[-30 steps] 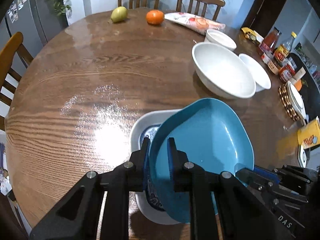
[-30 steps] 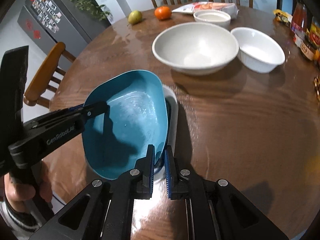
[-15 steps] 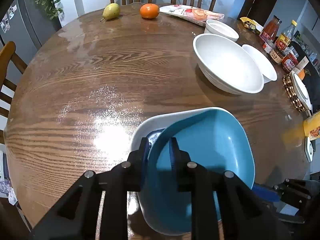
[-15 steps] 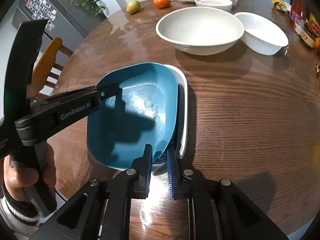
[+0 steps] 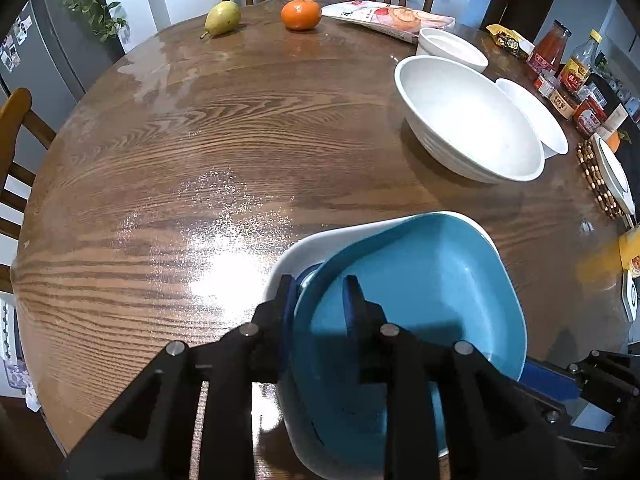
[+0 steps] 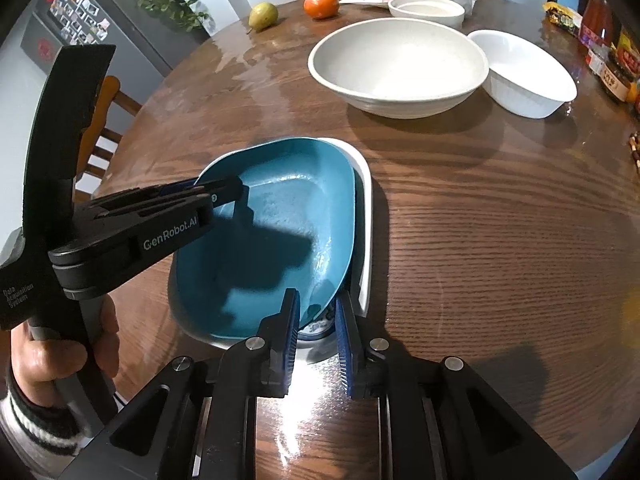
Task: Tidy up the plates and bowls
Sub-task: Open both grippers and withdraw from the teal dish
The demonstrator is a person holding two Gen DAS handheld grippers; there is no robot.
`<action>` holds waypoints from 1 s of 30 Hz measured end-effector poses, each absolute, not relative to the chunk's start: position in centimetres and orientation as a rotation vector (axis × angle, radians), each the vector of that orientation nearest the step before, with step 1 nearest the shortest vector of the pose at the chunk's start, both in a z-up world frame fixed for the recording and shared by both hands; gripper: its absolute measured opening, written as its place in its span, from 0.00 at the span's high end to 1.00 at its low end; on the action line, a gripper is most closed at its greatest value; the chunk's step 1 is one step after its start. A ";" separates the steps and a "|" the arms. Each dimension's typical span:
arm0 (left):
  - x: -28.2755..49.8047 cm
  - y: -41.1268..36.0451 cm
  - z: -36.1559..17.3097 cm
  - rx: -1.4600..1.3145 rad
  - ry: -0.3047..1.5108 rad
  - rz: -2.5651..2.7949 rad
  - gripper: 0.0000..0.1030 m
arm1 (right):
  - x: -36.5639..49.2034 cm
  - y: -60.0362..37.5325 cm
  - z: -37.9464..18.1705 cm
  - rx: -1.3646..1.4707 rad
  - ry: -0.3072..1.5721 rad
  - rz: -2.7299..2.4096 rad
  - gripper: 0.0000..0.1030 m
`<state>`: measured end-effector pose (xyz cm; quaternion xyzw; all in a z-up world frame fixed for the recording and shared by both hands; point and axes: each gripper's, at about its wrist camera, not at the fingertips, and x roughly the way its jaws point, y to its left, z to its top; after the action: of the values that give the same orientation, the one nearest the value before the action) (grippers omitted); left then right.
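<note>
Left claw straddles the near rim of the blue dish, one finger inside and one outside, spread a little rather than clamped tight. Right claw is likewise parted around the opposite rim of that dish, not squeezing it. Tilted slightly, the blue dish sits nested in a white plate at the table's near edge. Toward the far right edge stand a large white bowl, an oval white dish touching it, and a small white bowl.
</note>
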<state>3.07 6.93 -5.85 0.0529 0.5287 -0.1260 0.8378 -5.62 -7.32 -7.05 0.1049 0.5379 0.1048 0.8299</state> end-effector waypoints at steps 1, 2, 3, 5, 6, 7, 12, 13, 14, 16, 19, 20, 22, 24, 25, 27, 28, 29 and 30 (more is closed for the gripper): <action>3.1 6.9 -5.8 0.109 1.114 -0.265 0.77 | -5.7 -7.2 -6.9 0.220 1.139 0.221 0.84; 3.1 6.9 -5.7 0.107 1.112 -0.264 0.78 | -5.8 -7.2 -6.8 0.215 1.135 0.217 0.84; 3.1 7.0 -5.6 0.102 1.109 -0.262 0.79 | -5.9 -7.1 -6.6 0.210 1.130 0.214 0.84; 3.2 7.1 -5.4 0.084 1.109 -0.260 0.78 | -6.0 -7.2 -6.2 0.195 1.122 0.206 0.84; 3.2 7.2 -5.2 0.072 1.108 -0.262 0.75 | -6.1 -7.2 -6.0 0.190 1.119 0.203 0.84; 3.2 7.2 -5.0 0.067 1.105 -0.262 0.71 | -6.2 -7.3 -5.7 0.189 1.114 0.201 0.84; 3.0 6.8 -4.1 0.071 1.075 -0.253 0.35 | -6.3 -8.6 -4.9 0.202 1.105 0.173 0.82; 2.9 6.8 -3.9 0.068 1.069 -0.252 0.35 | -6.4 -8.7 -4.8 0.204 1.106 0.165 0.81; 3.0 6.8 -3.7 0.065 1.069 -0.253 0.35 | -6.4 -9.1 -4.7 0.207 1.106 0.152 0.78; 3.0 6.7 -3.5 0.062 1.068 -0.253 0.35 | -6.5 -9.8 -4.6 0.216 1.101 0.139 0.74; 2.9 6.6 -3.2 0.054 1.065 -0.257 0.28 | -6.7 -10.9 -4.4 0.239 1.098 0.116 0.61; 2.9 6.6 -3.1 0.051 1.064 -0.259 0.26 | -6.8 -11.3 -4.3 0.246 1.098 0.109 0.53; 2.9 6.3 -3.0 0.050 1.063 -0.266 0.25 | -6.5 -11.9 -4.5 0.256 1.102 0.099 0.47; 3.0 6.0 -3.0 0.055 1.068 -0.270 0.25 | -6.5 -12.8 -4.3 0.276 1.100 0.093 0.47; 3.0 5.8 -3.0 0.056 1.069 -0.271 0.25 | -6.5 -13.4 -4.2 0.291 1.098 0.089 0.47; 3.1 5.4 -2.9 0.057 1.069 -0.275 0.24 | -6.3 -14.4 -4.1 0.323 1.094 0.087 0.47; 3.1 5.2 -2.8 0.055 1.069 -0.276 0.24 | -6.2 -15.0 -4.0 0.343 1.090 0.084 0.47; 3.2 5.1 -2.8 0.053 1.068 -0.276 0.23 | -5.9 -15.2 -3.9 0.356 1.088 0.081 0.47; 3.2 4.9 -2.7 0.051 1.068 -0.276 0.21 | -5.9 -15.9 -3.7 0.376 1.083 0.079 0.47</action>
<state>3.22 4.91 -2.69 0.0245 0.5071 -0.1312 0.8515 -5.86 -15.90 -3.74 0.1776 0.5122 0.0372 0.8395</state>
